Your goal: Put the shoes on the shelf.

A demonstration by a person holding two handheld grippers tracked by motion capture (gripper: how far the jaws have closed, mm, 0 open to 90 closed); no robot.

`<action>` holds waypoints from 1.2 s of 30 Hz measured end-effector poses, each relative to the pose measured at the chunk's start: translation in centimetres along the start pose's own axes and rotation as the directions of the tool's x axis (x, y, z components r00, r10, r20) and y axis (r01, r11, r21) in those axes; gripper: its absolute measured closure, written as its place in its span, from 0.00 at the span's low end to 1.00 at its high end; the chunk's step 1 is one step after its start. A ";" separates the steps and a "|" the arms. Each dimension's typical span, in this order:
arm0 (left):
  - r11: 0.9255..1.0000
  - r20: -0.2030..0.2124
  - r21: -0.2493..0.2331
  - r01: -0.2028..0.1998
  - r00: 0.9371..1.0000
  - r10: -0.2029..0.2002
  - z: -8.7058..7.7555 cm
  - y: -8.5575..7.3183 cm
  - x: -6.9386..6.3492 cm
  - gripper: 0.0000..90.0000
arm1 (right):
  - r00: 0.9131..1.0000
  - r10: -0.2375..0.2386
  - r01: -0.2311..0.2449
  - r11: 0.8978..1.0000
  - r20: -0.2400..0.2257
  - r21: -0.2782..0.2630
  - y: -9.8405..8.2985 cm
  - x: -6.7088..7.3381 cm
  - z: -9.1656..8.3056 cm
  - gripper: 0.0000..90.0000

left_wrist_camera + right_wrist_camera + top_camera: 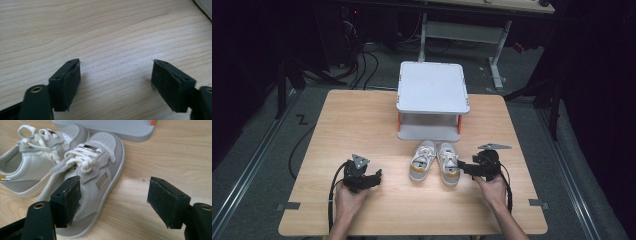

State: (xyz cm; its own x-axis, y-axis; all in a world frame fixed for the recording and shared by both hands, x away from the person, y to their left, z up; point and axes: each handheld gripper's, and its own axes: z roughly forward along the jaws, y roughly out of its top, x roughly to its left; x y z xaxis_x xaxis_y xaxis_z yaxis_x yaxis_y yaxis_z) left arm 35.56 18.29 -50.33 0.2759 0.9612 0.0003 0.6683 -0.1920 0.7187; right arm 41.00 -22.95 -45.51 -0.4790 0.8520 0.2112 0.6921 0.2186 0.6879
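Two small white-and-grey lace-up sneakers are seen side by side at the centre of the high view, on the light wooden tabletop, with their toes pointed toward the upper edge of the frame. The pair is set just in front of a low grey two-tier plastic shelf with orange corner posts, which is placed at the far middle of the table. In the right gripper view, the sneakers are found in the upper left and centre of the frame, with white laces, perforated toe caps and grey suede panels visible; the base of the shelf is shown along the top edge.

The black two-jaw right gripper is held just right of the right-hand sneaker in the high view. In its own view, the right gripper is shown with its jaws spread wide apart, nothing clamped between them; the left jaw is seen in front of the nearer sneaker's side, though contact cannot be told.

The black two-jaw left gripper is held at the lower left of centre in the high view, well apart from the sneakers. In its own view, the left gripper is likewise spread open over bare wood grain.
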 end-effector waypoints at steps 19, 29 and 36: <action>0.996 0.142 -0.091 0.004 0.990 0.009 -2.6 2.8 -2.3 0.29 | 1.000 0.027 -0.026 0.997 0.009 -0.076 -3.3 -2.9 -1.0 0.37; 0.991 0.246 -0.126 -0.053 0.966 0.083 -4.0 5.0 -6.1 0.28 | 0.980 0.004 0.003 0.999 0.199 -0.035 -5.2 -4.8 -0.9 0.38; 0.989 0.321 -0.113 -0.096 0.938 0.128 -4.1 6.4 -9.5 0.27 | 0.965 -0.025 0.034 0.999 0.262 -0.031 -5.4 -5.0 -0.6 0.38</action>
State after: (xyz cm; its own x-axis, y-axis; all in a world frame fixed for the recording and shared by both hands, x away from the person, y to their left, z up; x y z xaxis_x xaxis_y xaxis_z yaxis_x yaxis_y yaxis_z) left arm 34.41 8.73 -42.89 0.5660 0.8139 -0.1313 0.5566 -0.2598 0.7891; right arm 39.34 -28.65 -49.84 -0.3375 0.9413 0.0047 0.6585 0.2326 0.7157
